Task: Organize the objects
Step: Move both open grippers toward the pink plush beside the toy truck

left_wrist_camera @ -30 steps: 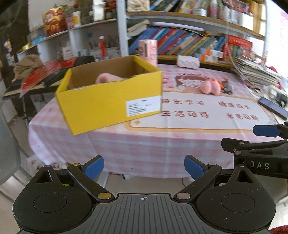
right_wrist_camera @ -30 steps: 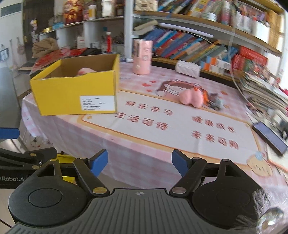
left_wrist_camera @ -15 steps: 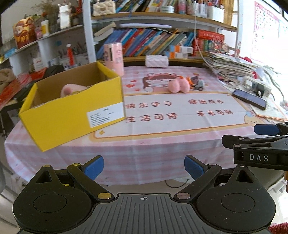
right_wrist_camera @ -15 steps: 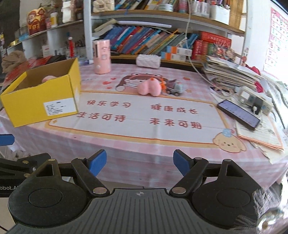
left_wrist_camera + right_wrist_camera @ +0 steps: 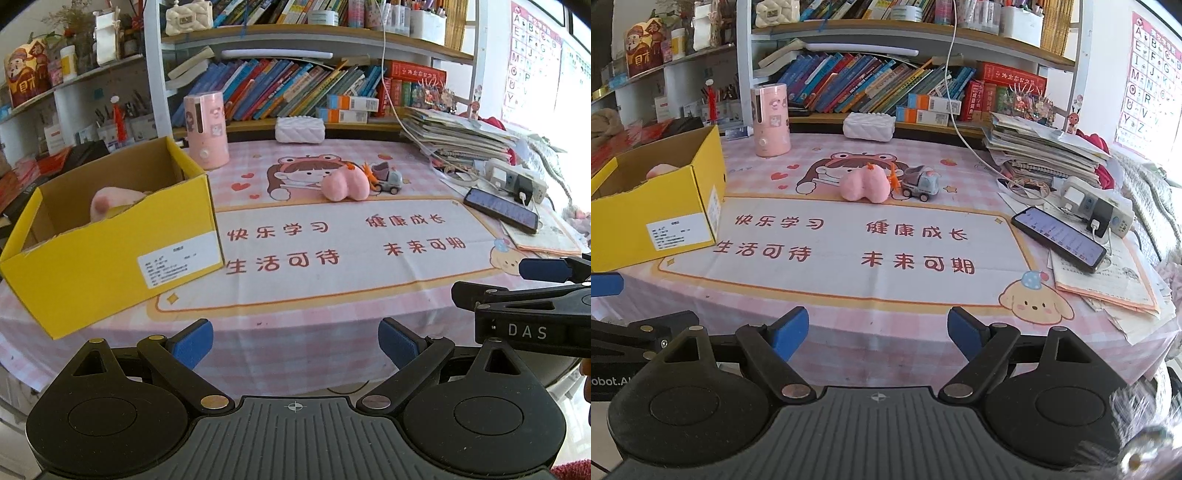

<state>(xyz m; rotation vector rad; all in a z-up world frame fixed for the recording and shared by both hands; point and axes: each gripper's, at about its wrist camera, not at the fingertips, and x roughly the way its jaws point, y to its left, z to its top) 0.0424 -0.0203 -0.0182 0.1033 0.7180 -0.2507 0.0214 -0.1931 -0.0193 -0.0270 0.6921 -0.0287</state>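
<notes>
Both views have swung right over the last second. Left gripper (image 5: 295, 341) and right gripper (image 5: 877, 328) remain spread, empty. Pink plush (image 5: 865, 187) and toy truck (image 5: 921, 183) lie centre-far, well apart from yellow box (image 5: 110, 236); collection pending.

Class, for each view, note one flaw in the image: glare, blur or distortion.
Left wrist view: window light at the right edge blows out, and the bookshelf bows from fisheye distortion. Right wrist view: a blurry smear covers the bottom right corner.
</notes>
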